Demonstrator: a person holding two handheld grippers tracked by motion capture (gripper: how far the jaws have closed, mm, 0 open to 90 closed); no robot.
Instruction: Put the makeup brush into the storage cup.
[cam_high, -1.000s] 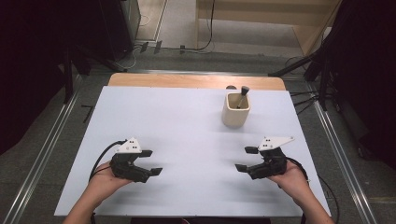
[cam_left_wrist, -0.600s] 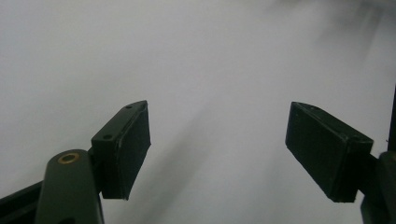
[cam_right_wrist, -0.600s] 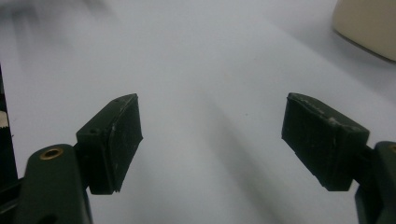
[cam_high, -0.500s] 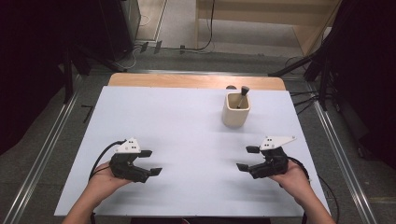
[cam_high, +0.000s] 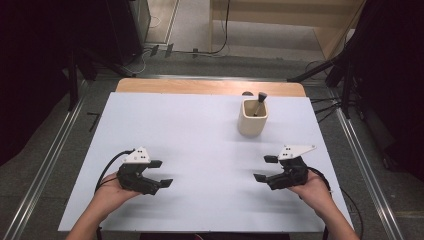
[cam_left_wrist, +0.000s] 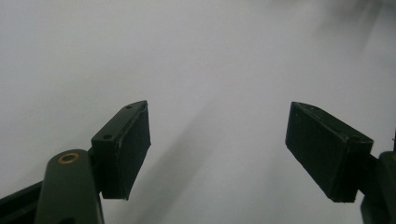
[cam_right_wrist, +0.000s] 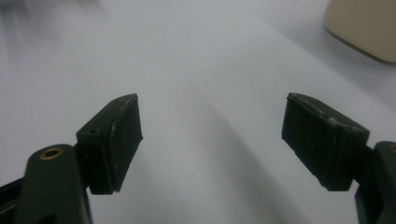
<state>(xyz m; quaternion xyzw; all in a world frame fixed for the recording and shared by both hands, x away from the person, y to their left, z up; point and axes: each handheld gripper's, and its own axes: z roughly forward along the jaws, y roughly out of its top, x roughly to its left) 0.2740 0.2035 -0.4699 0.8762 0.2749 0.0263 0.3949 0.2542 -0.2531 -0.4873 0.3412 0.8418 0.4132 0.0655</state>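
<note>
You have two grippers on the white table (cam_high: 200, 130), one in each hand, and both are empty. Your left gripper (cam_high: 164, 173) sits low at the near left, its jaws spread wide over bare tabletop. Your right gripper (cam_high: 263, 168) sits at the near right, its jaws likewise spread wide with nothing between them. One cream cup (cam_high: 252, 117) stands upright toward the far right, well apart from both grippers, nearer the right one. One dark-handled tool (cam_high: 259, 102) leans inside it, its head above the rim. In the right gripper view, the cup's base (cam_right_wrist: 364, 25) shows at the upper right corner.
</note>
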